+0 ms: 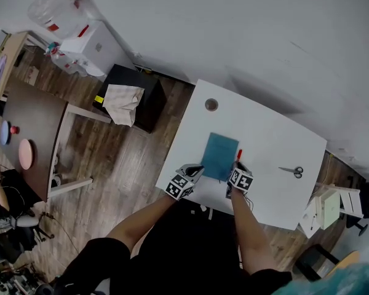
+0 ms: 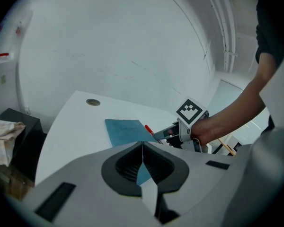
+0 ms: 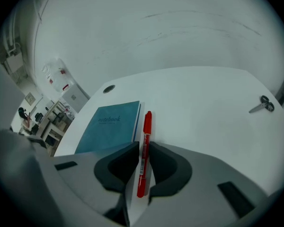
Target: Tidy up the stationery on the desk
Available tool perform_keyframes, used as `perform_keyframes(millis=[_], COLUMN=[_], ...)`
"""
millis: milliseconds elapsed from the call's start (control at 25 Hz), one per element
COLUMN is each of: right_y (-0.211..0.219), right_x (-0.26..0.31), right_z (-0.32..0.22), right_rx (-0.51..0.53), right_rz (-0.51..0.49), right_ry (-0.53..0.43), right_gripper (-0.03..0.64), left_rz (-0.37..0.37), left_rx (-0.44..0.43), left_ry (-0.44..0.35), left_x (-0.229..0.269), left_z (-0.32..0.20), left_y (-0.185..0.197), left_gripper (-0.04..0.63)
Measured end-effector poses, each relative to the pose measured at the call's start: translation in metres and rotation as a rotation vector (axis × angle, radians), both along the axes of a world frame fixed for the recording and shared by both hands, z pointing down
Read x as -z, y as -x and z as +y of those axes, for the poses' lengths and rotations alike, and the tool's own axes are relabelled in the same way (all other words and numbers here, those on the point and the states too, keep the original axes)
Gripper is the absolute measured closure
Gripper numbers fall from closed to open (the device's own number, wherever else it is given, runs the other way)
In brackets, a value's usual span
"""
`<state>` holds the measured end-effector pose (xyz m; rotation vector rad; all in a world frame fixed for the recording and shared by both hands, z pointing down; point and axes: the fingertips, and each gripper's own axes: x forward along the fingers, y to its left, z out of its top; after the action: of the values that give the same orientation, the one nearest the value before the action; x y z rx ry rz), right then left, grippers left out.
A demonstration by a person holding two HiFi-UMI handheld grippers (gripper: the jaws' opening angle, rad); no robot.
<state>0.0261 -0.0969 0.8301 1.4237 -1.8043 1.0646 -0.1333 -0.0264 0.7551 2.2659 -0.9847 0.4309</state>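
A teal notebook [image 1: 219,156] lies flat near the front edge of the white desk [image 1: 270,140]. My left gripper [image 1: 195,170] is at the notebook's near left corner. In the left gripper view its jaws [image 2: 142,145] are shut, with a thin teal edge of the notebook [image 2: 125,130] pinched between them. A red pen [image 3: 147,122] lies along the notebook's [image 3: 111,126] right edge. My right gripper [image 3: 143,148] is shut on the pen's lower half. The right gripper [image 2: 173,134] also shows in the left gripper view, and the red pen [image 1: 238,155] sticks out beyond it.
Scissors [image 1: 293,171] lie on the desk's right side, apart from both grippers. A round cable hole [image 1: 211,104] sits near the desk's far corner. A black cabinet [image 1: 150,100] with a cloth on it stands left of the desk, and white boxes [image 1: 329,208] to its right.
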Motion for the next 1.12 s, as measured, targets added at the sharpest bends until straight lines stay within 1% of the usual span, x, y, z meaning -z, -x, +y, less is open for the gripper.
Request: perform_keyframes(millis=[80,200,360,440,640,760,880,960,1120], right_y=[0.001,-0.004,-0.015,-0.029,-0.084,-0.121,-0.167,-0.197,-0.257], right_x=[0.002,0.01,0.026,0.031,0.034,0.034,0.041,0.048,0.054], right_z=[0.004,0.01,0.019,0.024,0.045,0.048,0.048,0.042,0.034], right_rx=[0.029,0.012,0.007,0.01,-0.04,-0.061,-0.089,-0.076,-0.017], right_rz=[0.007,-0.001,-0.021,-0.025,-0.006,0.003,-0.007,-0.014,-0.014], right_ry=[0.0,-0.004,-0.04,-0.046,0.0,-0.009,-0.021,-0.04,-0.044], right_gripper=[0.551,0.546,0.546,0.546,0.546,0.546,0.546,0.546,0.546], left_rz=[-0.003,-0.003,-0.004,-0.009,-0.015,-0.002,-0.004,-0.012,-0.02], left_rx=[0.011,-0.006,-0.04,-0.059,-0.084,-0.107,-0.183,-0.222,-0.228], left_ry=[0.005,0.006,0.01,0.002,0.008,0.009,-0.014,-0.017,-0.001], left_x=[-0.001,-0.001,-0.004,-0.004,-0.005,-0.003,0.003,0.005,0.007], left_z=[0.005,0.013,0.017,0.016,0.019,0.019,0.028,0.03,0.028], left_y=[0.003,0.003,-0.007,-0.018,-0.053,-0.084,-0.138,-0.178,-0.247], left_gripper=[0.58,0.58,0.58,0.58,0.58,0.58,0.58,0.58,0.58])
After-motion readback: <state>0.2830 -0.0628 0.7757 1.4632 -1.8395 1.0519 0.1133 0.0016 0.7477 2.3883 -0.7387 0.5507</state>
